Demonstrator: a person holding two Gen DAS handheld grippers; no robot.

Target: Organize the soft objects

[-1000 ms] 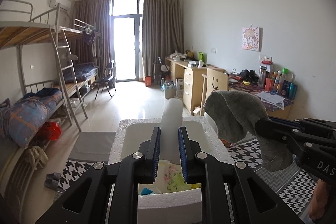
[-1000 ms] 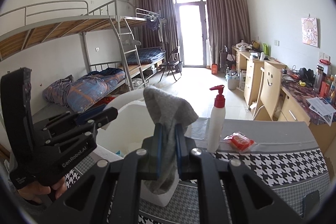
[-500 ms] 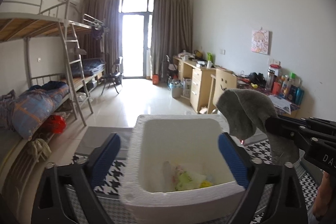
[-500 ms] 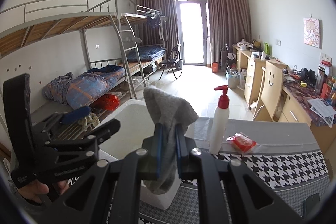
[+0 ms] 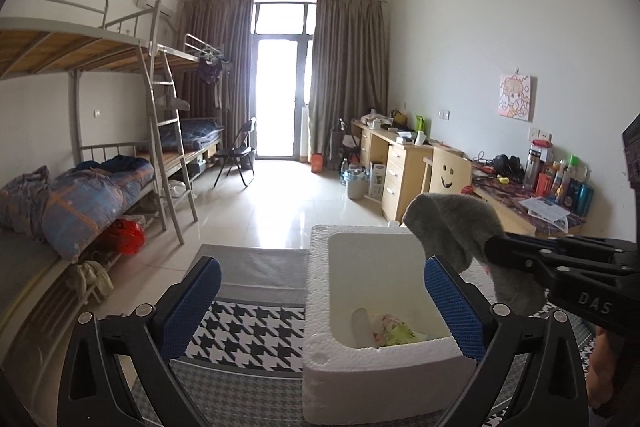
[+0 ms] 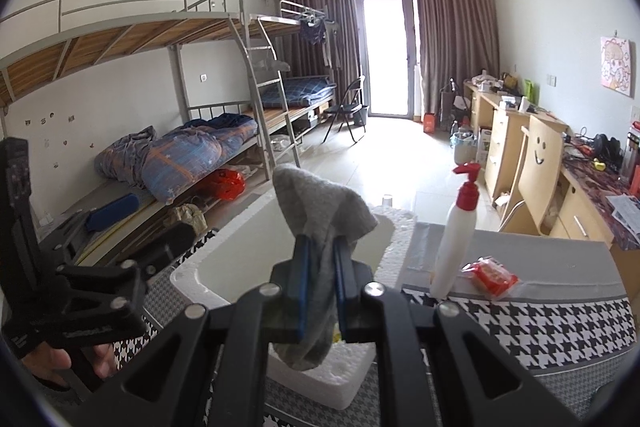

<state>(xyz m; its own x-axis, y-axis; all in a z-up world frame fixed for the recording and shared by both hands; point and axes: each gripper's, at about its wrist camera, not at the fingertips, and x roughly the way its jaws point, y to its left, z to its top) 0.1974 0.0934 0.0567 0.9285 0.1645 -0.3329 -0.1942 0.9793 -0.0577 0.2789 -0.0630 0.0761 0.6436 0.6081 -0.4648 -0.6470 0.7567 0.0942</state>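
Partly hidden: foam box (image 5: pixel 384 363) contents; left gripper (image 5: pixel 320 307) jaws just spread, empty; right gripper (image 6: pixel 320 291) pinches grey sock (image 6: pixel 320 211)

The left hand-held gripper (image 5: pixel 322 311) has just been opening; its blue-padded jaws stand wide and empty at the white foam box (image 5: pixel 320 307). The right hand-held gripper (image 6: pixel 320 291), over that box, pinches a grey sock (image 6: pixel 316 211).

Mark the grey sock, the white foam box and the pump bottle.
grey knitted sock (image 6: pixel 320 211), right wrist view, on its upper fold above the claw.
white polystyrene foam box (image 5: pixel 380 375), left wrist view, on its near outer wall.
white pump bottle with red nozzle (image 6: pixel 454 247), right wrist view, on its body.
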